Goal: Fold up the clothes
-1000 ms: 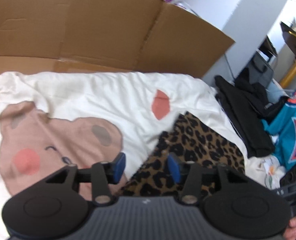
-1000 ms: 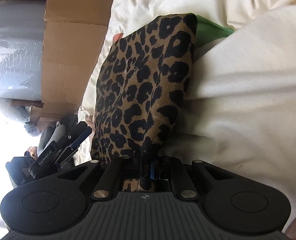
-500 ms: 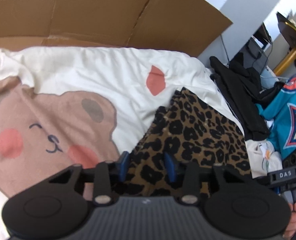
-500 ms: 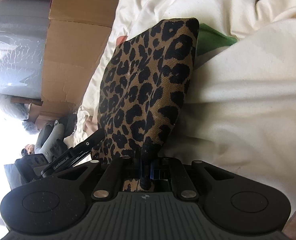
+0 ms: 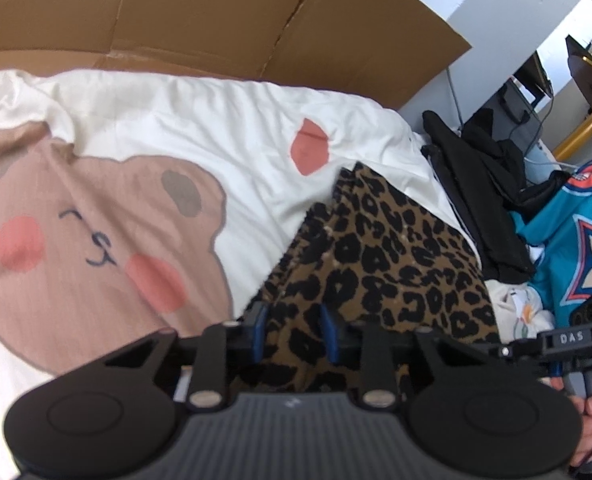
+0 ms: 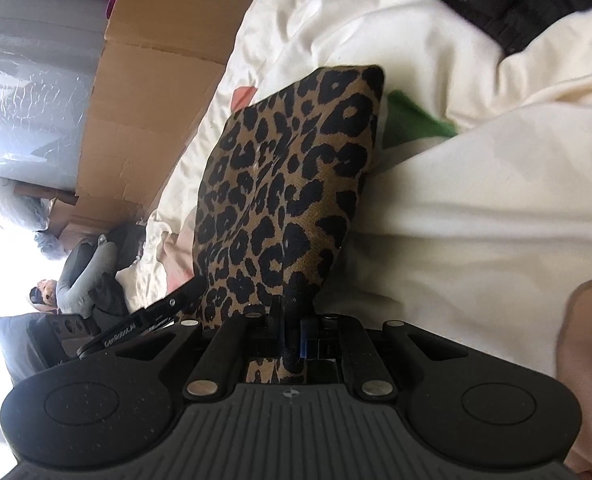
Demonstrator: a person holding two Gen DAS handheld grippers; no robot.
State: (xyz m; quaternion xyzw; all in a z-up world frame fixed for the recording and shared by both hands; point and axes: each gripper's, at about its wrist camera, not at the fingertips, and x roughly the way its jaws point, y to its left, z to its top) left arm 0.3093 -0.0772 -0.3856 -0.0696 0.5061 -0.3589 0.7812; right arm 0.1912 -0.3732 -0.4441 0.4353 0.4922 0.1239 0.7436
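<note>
The leopard-print garment [image 5: 383, 264] lies on the white bear-print bedcover [image 5: 144, 128], near its right edge w/ a black clothes pile [image 5: 483, 196] and a teal jersey [image 5: 575, 248] just beyond. Cardboard sheet [image 5: 216, 20] stands behind the bed.

Handling, as a judgement: thin, soft cloth, light, limp, no stiffness, so it'll sag and crease wherever unsupported; not fragile, not esp. slippery. Best taken at hems/corners, two pts along one edge, so the panel hangs flat btw the grips.

Right gripper [image 6: 292, 340]: jaws pinched tight on a dark corner of the garment; cloth runs up and away from it, taut-ish. Left gripper [image 5: 292, 334]: jaws narrow, have just been closing, leopard cloth bunched btw the blue pads [image 5: 258, 332]; whether they press it yet can't be told for sure, a gap seems to remain.

Orientation: in the left wrist view the long axis runs from the near hem by the grippers diagonally up-right, far end pointing toward the red blotch [image 5: 309, 152] on the cover. In the right wrist view it rises from the pinch to a squared far corner, next to a green patch [image 6: 415, 120].
</note>
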